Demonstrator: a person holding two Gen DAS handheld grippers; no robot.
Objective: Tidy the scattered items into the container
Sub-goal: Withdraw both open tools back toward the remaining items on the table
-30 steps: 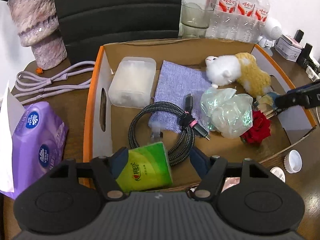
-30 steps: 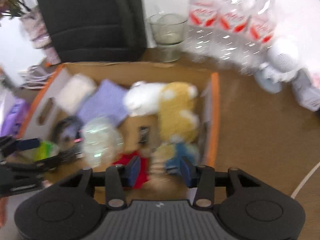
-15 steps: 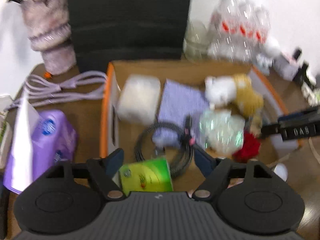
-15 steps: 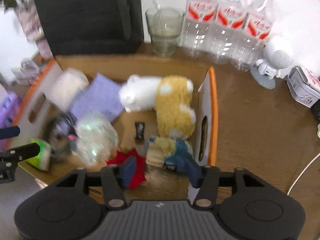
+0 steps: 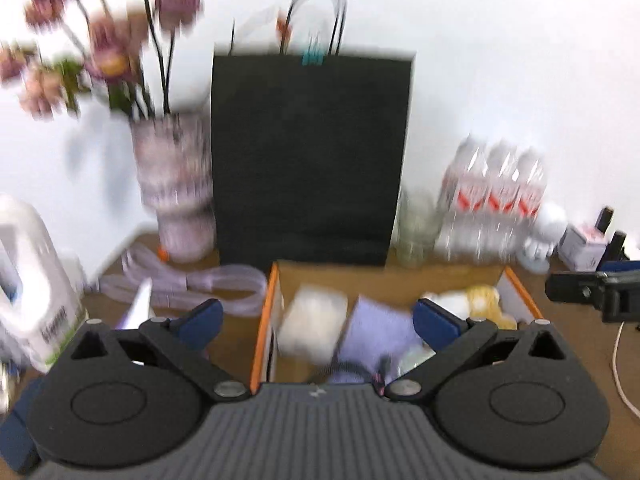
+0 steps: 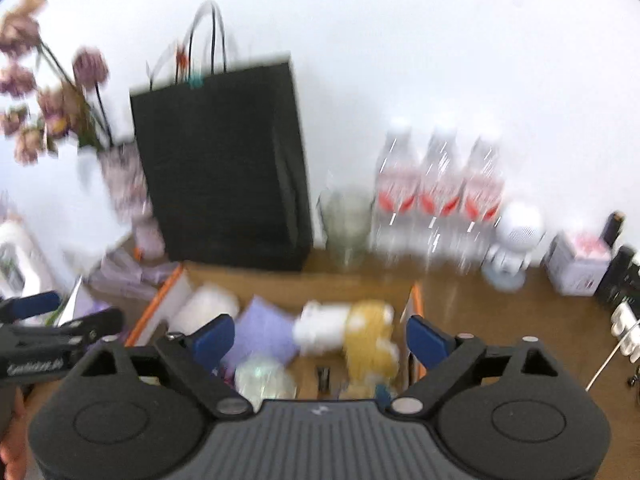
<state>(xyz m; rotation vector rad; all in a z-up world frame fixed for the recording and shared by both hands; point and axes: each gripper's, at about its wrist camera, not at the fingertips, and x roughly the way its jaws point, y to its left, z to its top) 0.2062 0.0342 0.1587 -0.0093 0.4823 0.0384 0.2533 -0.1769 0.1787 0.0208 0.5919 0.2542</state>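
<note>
Below left gripper (image 5: 316, 316) and right gripper (image 6: 320, 338), both spread, just widened, empty: box (image 5: 262, 320).

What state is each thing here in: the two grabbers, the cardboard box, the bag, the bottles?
Left gripper: jaws wide, just been opening, nothing between them.
Right gripper: the same.
Orange-edged cardboard box: open-topped, holding items.
Yellow-and-white plush toy: lying inside the box.
Black paper bag: upright behind the box.
Three clear water bottles: standing upright.

Left gripper (image 5: 316, 320) and right gripper (image 6: 318, 336): each a ribbed grey body, 2 black round-ended arms with silver pivot screws, and blue finger pads (image 5: 200, 318).
</note>
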